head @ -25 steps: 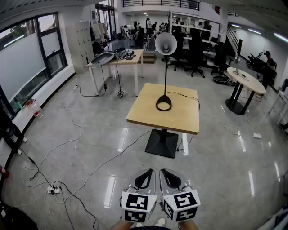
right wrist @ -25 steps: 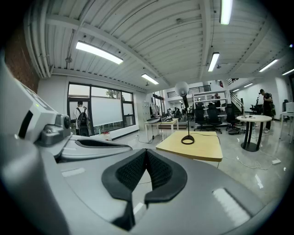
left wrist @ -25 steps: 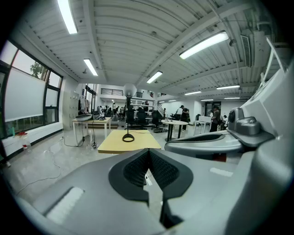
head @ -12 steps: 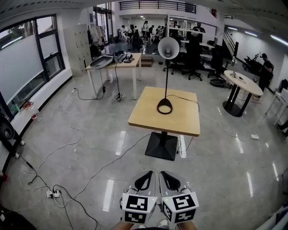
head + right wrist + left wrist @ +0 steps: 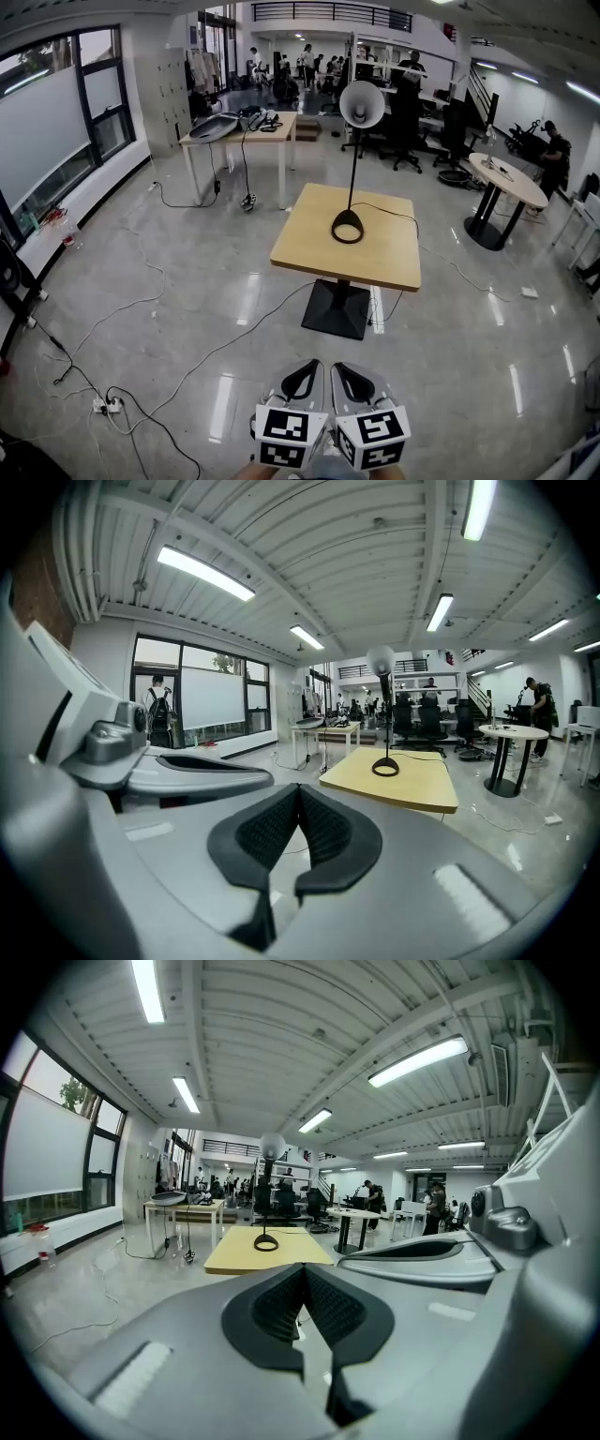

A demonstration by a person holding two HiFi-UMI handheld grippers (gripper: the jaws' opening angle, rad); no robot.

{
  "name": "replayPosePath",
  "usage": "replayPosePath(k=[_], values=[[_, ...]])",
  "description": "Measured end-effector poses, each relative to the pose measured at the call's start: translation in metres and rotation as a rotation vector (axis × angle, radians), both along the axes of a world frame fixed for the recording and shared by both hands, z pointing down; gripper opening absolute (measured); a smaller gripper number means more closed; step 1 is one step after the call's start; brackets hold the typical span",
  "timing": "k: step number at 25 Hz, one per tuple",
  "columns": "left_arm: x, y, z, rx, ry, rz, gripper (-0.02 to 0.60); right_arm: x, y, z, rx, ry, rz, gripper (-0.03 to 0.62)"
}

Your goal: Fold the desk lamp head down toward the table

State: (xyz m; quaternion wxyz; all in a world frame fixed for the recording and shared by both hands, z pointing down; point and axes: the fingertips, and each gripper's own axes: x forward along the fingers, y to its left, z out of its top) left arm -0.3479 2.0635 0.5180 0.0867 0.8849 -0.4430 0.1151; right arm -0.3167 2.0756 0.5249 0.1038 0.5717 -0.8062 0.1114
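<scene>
Head view showed the upright desk lamp (image 5: 362, 103) on the counter (image 5: 309, 246) slightly nearer than before, with the left tongs (image 5: 309, 366) and right tongs (image 5: 345, 368) closed, empty and well short: only approaching.

A square light-wood table (image 5: 314, 251) on grey polished floor (image 5: 187, 281) bears a black ring-based desk lamp (image 5: 355, 162), just twelve o'clock of centre.
</scene>
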Motion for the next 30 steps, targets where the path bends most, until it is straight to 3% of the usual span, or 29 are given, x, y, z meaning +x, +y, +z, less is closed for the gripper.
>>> replayPosePath(k=[3, 5, 14, 22, 26, 30], values=[[-0.004, -0.051, 0.015, -0.004, -0.004, 0.001, 0.012, -0.005, -0.051, 0.017, -0.012, -0.011, -0.009, 0.005], [0.028, -0.101, 0.019, -0.007, -0.010, -0.003, 0.012, 0.027, -0.102, 0.018, -0.004, -0.009, -0.015, 0.005], [0.308, -0.415, -0.003, 0.001, -0.041, -0.026, 0.014, 0.309, -0.417, -0.005, 0.013, -0.034, -0.038, 0.005], [0.598, -0.670, -0.053, -0.004, -0.070, -0.044, 0.014, 0.598, -0.671, -0.054, 0.009, -0.066, -0.062, 0.005], [0.715, -0.778, -0.055, 0.003, -0.077, -0.050, 0.014, 0.716, -0.780, -0.058, 0.018, -0.073, -0.063, 0.005], [0.781, -0.861, -0.049, 0.008, -0.072, -0.061, 0.014, 0.780, -0.862, -0.051, 0.024, -0.067, -0.076, 0.005]])
